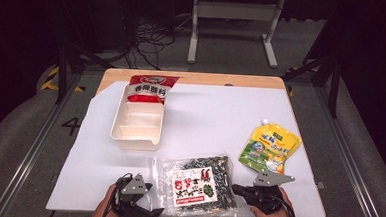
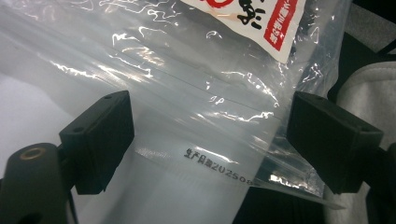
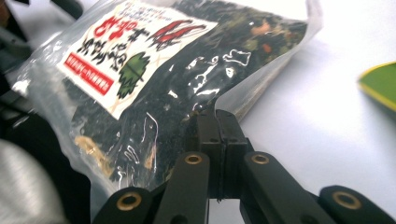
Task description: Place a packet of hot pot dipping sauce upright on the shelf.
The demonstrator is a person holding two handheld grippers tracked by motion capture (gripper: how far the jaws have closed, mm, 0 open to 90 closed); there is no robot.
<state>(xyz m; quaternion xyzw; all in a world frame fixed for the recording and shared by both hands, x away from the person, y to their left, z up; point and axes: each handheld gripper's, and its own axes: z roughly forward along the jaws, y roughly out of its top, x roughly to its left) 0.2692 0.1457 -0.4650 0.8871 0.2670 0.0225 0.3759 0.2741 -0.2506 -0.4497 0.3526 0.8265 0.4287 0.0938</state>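
Clear plastic bag (image 1: 196,189), dark contents, white label printed red and green. Yellow-green spouted pouch (image 1: 269,147). Red-and-white packet (image 1: 149,88). Cream divided tray (image 1: 121,130). White table sheet (image 1: 205,119).

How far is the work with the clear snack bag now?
Done: a red packet already stands in the white tray. In hand: the right gripper pinches the edge of the clear bag; the left gripper is open around its sealed end. Left: that bag and the yellow pouch lie outside the tray.

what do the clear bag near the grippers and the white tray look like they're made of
Clear bag: thin see-through plastic film, glossy; it wrinkles, throws bright glints and shows its dark contents. A paper-like label is on it.
White tray: probably hard plastic, smooth and fairly matte, with moulded dividers.
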